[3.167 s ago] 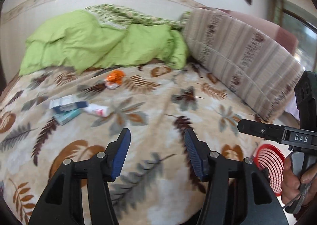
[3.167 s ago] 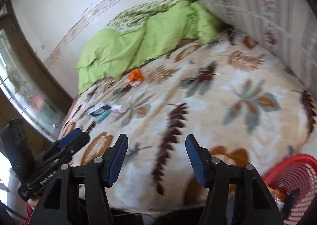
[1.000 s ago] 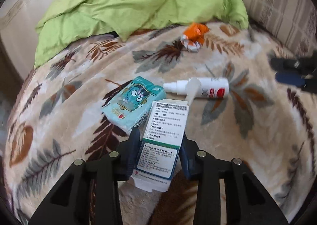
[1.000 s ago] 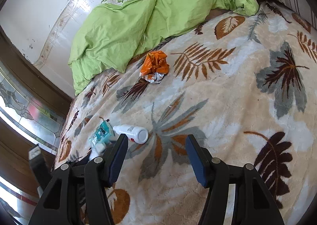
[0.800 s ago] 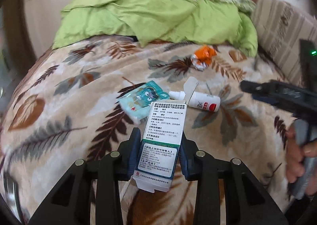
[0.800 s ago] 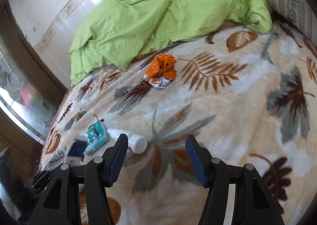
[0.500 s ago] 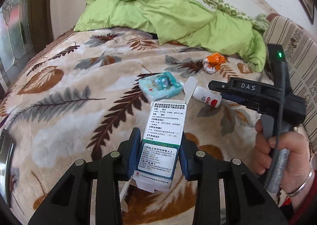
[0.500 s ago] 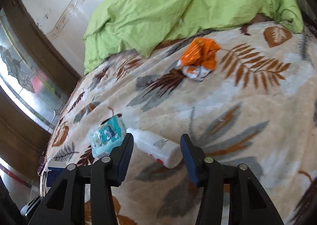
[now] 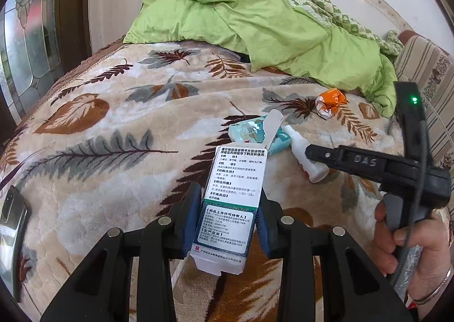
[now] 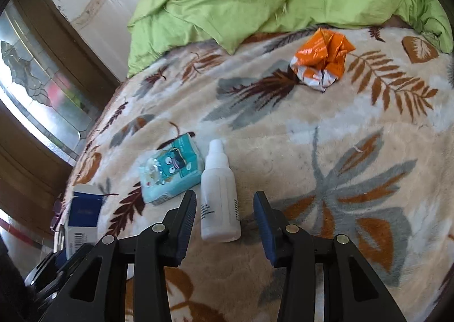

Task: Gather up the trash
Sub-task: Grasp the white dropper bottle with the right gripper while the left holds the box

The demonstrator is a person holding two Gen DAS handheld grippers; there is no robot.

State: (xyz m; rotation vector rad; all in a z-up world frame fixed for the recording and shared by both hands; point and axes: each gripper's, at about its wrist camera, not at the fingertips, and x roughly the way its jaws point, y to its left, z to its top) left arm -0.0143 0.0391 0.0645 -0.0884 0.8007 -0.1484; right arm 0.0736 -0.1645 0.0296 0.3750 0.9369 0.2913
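The bed [image 9: 119, 151] under me is covered by a plush, fuzzy cream blanket [image 10: 326, 134] printed with brown, rust and grey leaves. A rumpled, smooth lime-green duvet [image 9: 255, 18] is heaped at its far end, and a striped cushion [image 9: 425, 66] stands at the right edge in the left wrist view.

My left gripper [image 9: 227, 219] is clamped on a tall, rectangular cardboard medicine box [image 9: 231, 202], white with dense black print above and a dark green panel below; its top flap stands open and its bottom flap hangs loose below my blue ribbed pads [image 9: 190, 217].

My right gripper [image 10: 224, 217] is closing its jaws, with the white plastic spray bottle [image 10: 218, 194] lying between them on the blanket; the pads do not touch it at this moment. The bottle is a smooth cylinder with a narrow capped nozzle pointing away from me. My right hand [image 9: 411, 245] wraps the handle, a thin metal bangle at the wrist.

Just left of the bottle, touching or nearly so, lies a soft teal tissue pack [image 10: 170, 174] in glossy film with a cartoon face. Farther up the blanket, well apart, sits 1 crumpled orange foil wrapper [image 10: 323, 60] with a silvery underside. A dark, flat phone [image 9: 11, 222] lies at the bed's left edge.
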